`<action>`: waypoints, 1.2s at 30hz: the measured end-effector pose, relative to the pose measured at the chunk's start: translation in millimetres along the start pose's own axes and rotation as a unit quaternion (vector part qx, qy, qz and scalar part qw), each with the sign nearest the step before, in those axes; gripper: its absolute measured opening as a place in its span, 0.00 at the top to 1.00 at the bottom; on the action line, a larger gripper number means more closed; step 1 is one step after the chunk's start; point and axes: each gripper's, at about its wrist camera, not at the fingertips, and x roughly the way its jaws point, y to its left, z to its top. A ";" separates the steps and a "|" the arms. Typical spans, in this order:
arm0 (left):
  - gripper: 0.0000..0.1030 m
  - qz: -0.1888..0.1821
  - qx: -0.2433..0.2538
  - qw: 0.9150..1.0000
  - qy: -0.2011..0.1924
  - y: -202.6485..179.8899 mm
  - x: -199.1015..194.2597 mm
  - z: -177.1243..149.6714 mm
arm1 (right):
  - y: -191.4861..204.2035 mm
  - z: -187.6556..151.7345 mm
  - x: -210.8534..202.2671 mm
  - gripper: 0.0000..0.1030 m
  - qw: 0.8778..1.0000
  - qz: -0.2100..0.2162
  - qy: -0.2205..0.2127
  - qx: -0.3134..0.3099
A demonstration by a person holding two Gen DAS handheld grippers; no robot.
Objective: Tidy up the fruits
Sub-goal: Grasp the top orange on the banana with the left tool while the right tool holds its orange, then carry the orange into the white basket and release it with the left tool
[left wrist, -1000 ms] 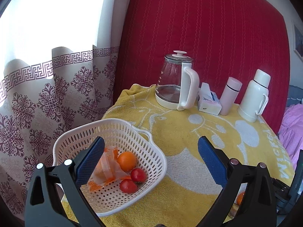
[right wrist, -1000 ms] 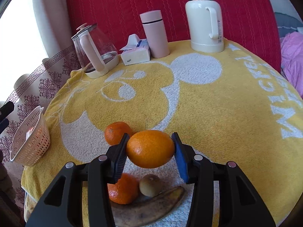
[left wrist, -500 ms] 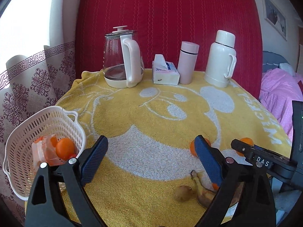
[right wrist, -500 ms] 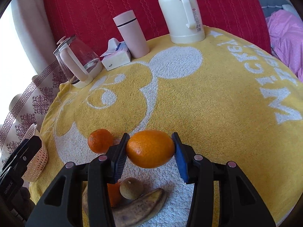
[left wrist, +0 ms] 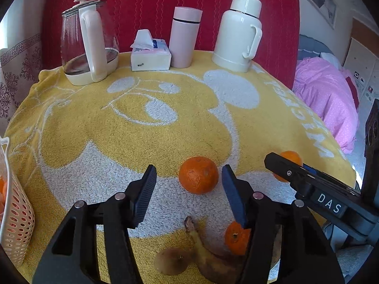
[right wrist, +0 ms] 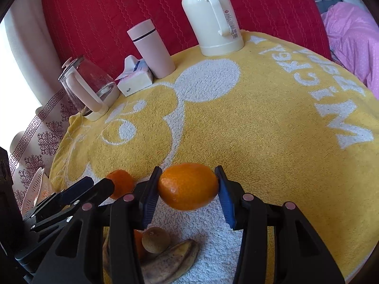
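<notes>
Yellow cartoon-print towel [left wrist: 99,127] covers the table, with a glass kettle [left wrist: 88,40], tissue box [left wrist: 150,55] and 2 flasks lined up before a red backdrop. Right gripper [right wrist: 188,190] is clamped on an orange [right wrist: 188,185] above a banana [right wrist: 170,264] and what may be a kiwi [right wrist: 155,239]. Left gripper [left wrist: 189,195] hangs spread apart, empty, just short of a tangerine [left wrist: 198,178] on the towel; the white basket [left wrist: 14,203] sits at the left edge.

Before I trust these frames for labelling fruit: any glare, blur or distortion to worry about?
Left wrist view: sharp, strong fisheye bowing of the yellow towel, black vignette at the corners. Right wrist view: window at the left edge blown out to white; the orange in the right gripper stays crisp, with a small highlight.
</notes>
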 end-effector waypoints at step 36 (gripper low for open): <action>0.60 0.015 -0.013 1.000 -0.023 4.1 -2.7 -7.5 | 1.7 -1.7 0.3 0.55 1.000 0.001 -0.003 0.002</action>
